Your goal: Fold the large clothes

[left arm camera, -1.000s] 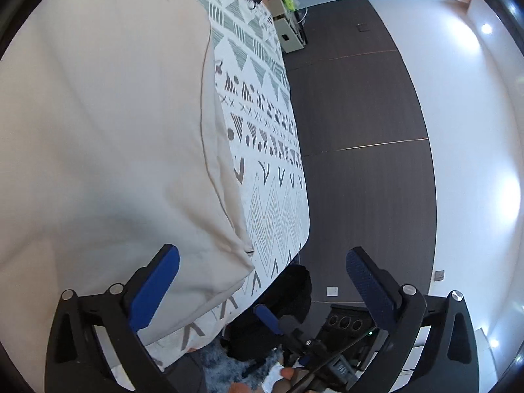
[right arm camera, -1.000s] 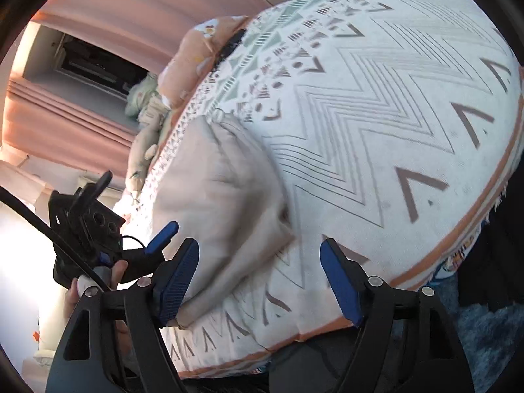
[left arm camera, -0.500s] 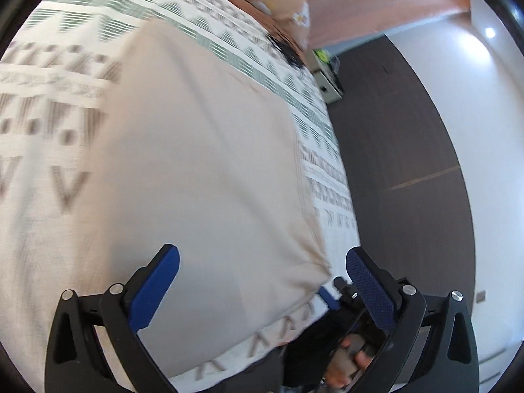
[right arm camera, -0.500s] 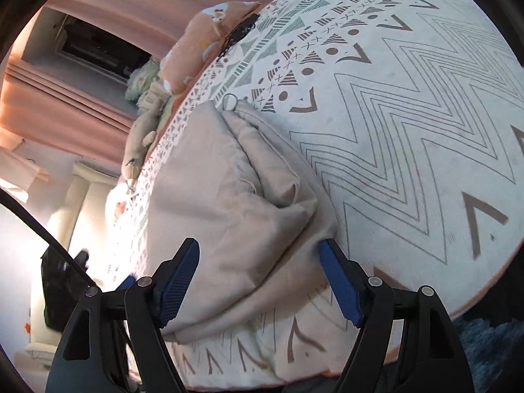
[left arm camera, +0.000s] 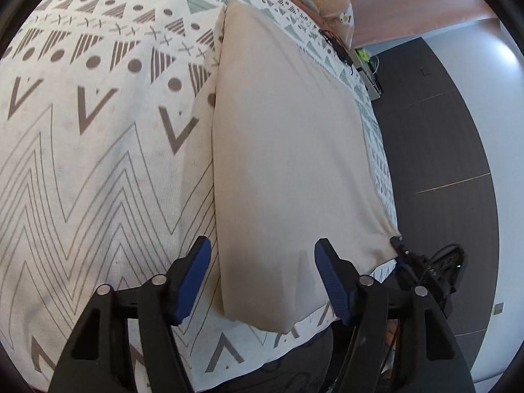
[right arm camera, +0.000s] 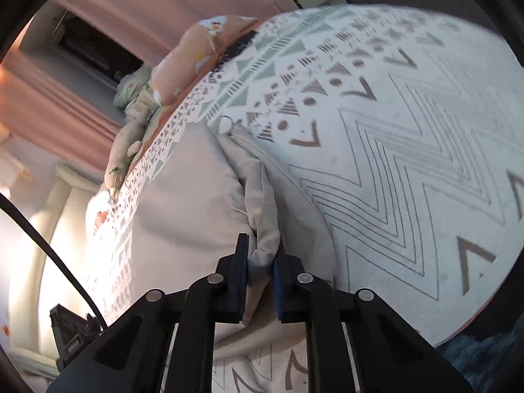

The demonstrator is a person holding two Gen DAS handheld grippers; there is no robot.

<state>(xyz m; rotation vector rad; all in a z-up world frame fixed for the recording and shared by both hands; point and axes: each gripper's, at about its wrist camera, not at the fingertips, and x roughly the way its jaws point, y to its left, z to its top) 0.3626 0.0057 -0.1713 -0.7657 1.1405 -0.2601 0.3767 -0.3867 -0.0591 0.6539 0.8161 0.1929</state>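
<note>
The right gripper [right arm camera: 260,260] has just been closing and now pinches a bunched fold of the beige garment [right arm camera: 196,209] between its pads. The left gripper [left arm camera: 260,273] has just been narrowing, jaws apart, straddling the near edge of the beige garment [left arm camera: 285,150] without pressing it. The folded cloth lies flat on the patterned bed [left arm camera: 98,163], near its edge.

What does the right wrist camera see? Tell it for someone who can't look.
The right hand-held gripper has just closed and pinches a bunched fold of beige cloth, which lies on a bed cover patterned with zigzags and triangles. Peach pillows and pink curtains sit behind.
</note>
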